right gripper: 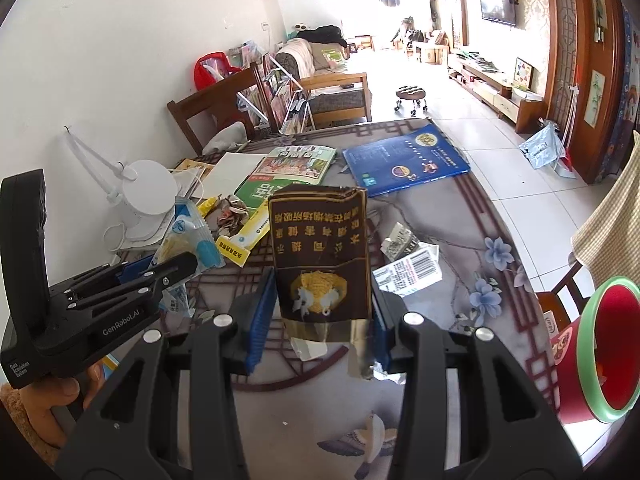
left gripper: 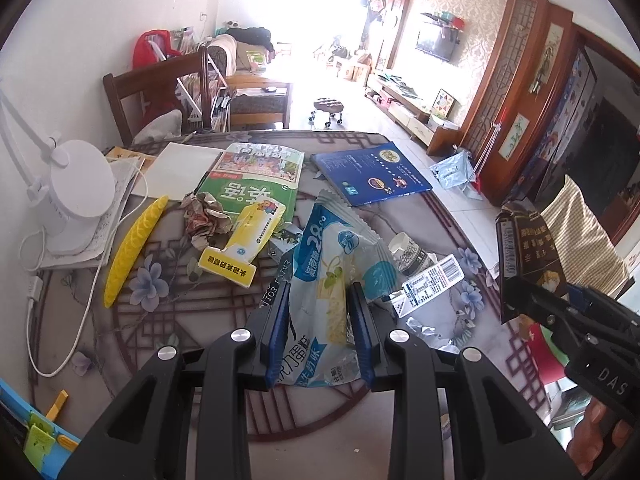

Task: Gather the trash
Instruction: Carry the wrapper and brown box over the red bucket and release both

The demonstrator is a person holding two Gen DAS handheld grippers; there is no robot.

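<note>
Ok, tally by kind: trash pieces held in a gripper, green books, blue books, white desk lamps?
Held trash: 2 (snack wrapper, cigarette pack)
Green book: 1
Blue book: 1
White desk lamp: 1
Total: 5

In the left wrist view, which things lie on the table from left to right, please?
White desk lamp → yellow ridged stick → crumpled paper → yellow box → blue-white snack wrapper → barcode label → brown cigarette pack, held in the right gripper.

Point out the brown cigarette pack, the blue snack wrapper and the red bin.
brown cigarette pack (right gripper: 320, 256), right wrist view, middle of its printed face.
blue snack wrapper (left gripper: 332, 256), left wrist view, its printed front.
red bin (right gripper: 614, 350), right wrist view, inner wall.
</note>
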